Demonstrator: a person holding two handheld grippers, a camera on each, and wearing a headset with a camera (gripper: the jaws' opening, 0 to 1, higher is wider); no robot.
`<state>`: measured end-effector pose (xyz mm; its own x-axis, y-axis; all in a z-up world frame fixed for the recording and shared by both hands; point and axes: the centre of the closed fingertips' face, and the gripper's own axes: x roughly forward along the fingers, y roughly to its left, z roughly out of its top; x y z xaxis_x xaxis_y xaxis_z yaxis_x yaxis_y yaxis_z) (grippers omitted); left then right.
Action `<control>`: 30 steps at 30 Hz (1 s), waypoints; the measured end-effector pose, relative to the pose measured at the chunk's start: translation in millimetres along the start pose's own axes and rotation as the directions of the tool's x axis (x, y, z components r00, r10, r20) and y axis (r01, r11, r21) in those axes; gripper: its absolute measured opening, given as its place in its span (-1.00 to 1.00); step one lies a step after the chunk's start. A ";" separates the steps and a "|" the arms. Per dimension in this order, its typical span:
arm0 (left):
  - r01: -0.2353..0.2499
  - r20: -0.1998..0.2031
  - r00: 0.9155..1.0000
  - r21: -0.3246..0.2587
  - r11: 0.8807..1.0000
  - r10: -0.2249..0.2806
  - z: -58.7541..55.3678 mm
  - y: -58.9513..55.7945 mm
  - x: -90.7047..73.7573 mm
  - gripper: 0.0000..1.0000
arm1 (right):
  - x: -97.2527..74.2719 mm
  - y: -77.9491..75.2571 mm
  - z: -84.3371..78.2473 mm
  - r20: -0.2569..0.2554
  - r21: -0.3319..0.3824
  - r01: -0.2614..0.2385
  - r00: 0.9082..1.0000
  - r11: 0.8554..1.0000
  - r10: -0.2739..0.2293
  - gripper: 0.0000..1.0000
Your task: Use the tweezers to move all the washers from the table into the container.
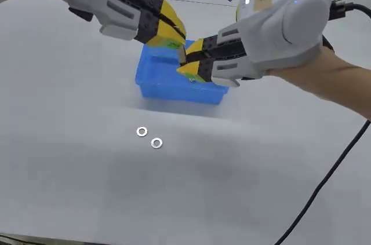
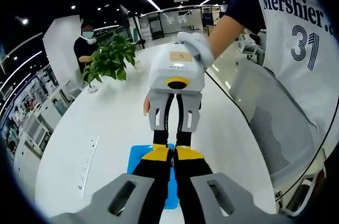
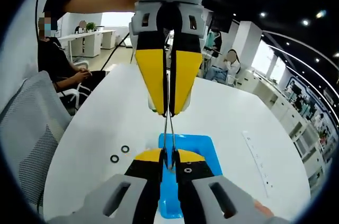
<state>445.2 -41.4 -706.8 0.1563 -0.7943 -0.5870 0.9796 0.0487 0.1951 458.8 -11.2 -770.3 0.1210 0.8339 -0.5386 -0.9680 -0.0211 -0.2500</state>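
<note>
Above a blue rectangular plastic container [image 1: 168, 86] on the white surface [image 1: 87, 175], the left tongs [image 1: 174, 35] clamp tight on thin metal tweezers [image 3: 168, 123]. The tweezers' legs run down between the right tongs [image 1: 188, 62], which pinch in on them. One silver metal ring washer [image 1: 142, 132] and a second washer [image 1: 156, 143] lie side by side on the surface, near the container but apart from it.

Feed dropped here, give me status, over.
Left gripper and right gripper both shut on tweezers over blue container. One washer inside, two washers on table. Nothing blocking.
</note>
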 end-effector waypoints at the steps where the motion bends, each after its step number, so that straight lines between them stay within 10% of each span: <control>1: 0.000 0.000 1.000 0.001 1.000 0.000 -1.1 2.5 1.2 -0.89 | 1.2 -2.6 -1.3 0.000 0.001 0.004 1.000 1.000 -0.004 -0.80; 11: 0.003 -0.034 0.999 -0.011 1.000 -0.003 -29.9 29.7 23.8 -0.88 | 26.9 -29.7 -33.4 -0.023 0.054 0.022 1.000 0.998 -0.021 -0.80; 22: 0.027 -0.055 0.998 -0.070 0.997 -0.031 -64.1 33.9 43.5 -0.88 | 50.7 -24.8 -64.5 -0.060 0.118 -0.004 0.998 0.993 0.011 -0.80; 30: 0.025 -0.054 0.998 -0.084 0.996 -0.030 -67.9 34.9 45.6 -0.88 | 53.1 -24.4 -68.5 -0.060 0.150 -0.007 0.998 0.989 0.016 -0.79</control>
<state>495.1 -34.8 -780.2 0.1335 -0.7618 -0.6339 0.9904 0.0791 0.1136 503.9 -4.2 -847.9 0.1184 0.7986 -0.5901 -0.9908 0.0559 -0.1231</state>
